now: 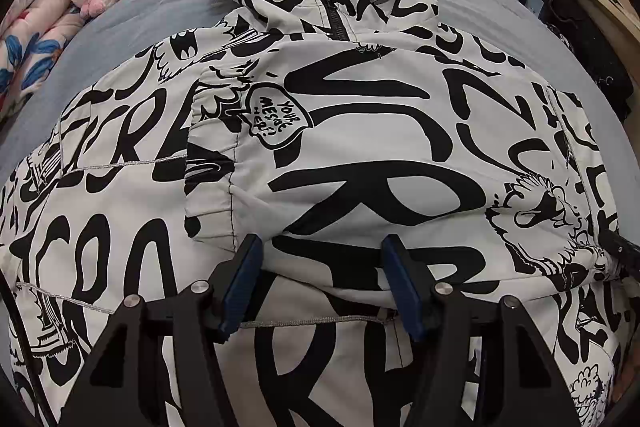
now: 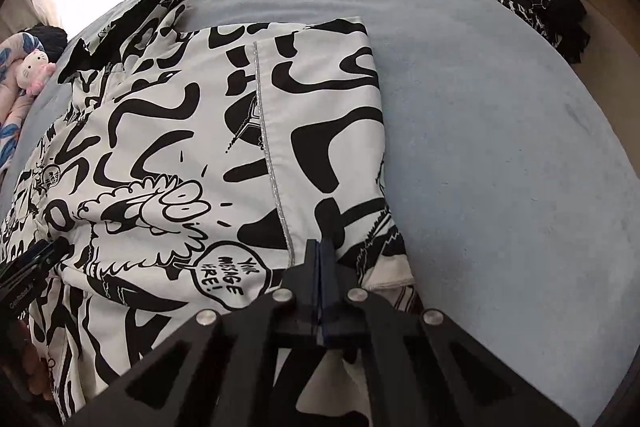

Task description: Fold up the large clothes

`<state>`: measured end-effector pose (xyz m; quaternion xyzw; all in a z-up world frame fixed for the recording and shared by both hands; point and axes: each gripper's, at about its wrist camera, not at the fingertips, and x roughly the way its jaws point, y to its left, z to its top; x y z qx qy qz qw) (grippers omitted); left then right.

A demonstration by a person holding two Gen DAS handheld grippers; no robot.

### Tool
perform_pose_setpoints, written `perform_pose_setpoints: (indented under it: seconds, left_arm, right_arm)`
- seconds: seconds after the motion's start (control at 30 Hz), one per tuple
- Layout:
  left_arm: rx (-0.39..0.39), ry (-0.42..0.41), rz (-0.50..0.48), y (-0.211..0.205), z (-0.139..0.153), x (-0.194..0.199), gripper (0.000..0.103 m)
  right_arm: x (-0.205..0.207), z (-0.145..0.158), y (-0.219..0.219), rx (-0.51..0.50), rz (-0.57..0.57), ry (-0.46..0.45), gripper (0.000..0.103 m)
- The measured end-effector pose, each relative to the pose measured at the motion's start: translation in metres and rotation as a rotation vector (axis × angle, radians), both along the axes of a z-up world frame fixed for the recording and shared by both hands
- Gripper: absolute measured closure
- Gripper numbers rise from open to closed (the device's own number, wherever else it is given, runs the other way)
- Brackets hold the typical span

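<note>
We cannot make out whether any cloth is caught in the right gripper (image 2: 320,251), and the jacket's (image 1: 360,131) near hem is cut off by both frames. The white jacket, covered in black lettering and cartoons, lies flat on the grey bed (image 2: 500,107), one sleeve folded across its front. We see the left gripper (image 1: 320,247) spread over that sleeve, the right pressed together at the jacket's edge.

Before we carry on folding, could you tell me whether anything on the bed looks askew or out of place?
Nothing stands out: the printed jacket lies flat on the grey bedsheet with a sleeve folded across its front.
</note>
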<state>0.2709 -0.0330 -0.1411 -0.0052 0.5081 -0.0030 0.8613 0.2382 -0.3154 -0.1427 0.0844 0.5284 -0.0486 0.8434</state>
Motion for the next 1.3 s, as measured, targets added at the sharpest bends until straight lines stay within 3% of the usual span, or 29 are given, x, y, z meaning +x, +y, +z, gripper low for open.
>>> perform_pose_setpoints:
  seconds: [0.3,0.47,0.53,0.63,1.3]
  left_arm:
    - [-0.001,0.004,0.020,0.000,0.006,-0.008,0.042]
    - [-0.010,0.012,0.038,0.002,0.018,-0.017,0.039]
    - [-0.003,0.011,0.037,0.001,0.024,-0.021,0.038]
    - [0.007,-0.002,0.044,0.002,0.037,-0.029,0.036]
    - [0.024,-0.090,0.035,0.019,0.103,-0.114,0.033]
  right_arm:
    - [-0.007,0.004,0.006,-0.024,-0.013,-0.003,0.100]
    - [-0.011,0.016,0.019,-0.031,-0.009,-0.014,0.091]
    - [-0.014,0.022,0.022,-0.014,-0.005,-0.016,0.077]
    - [-0.020,0.031,0.027,0.000,-0.010,-0.022,0.067]
    - [-0.082,0.083,0.074,-0.001,0.084,-0.086,0.066]
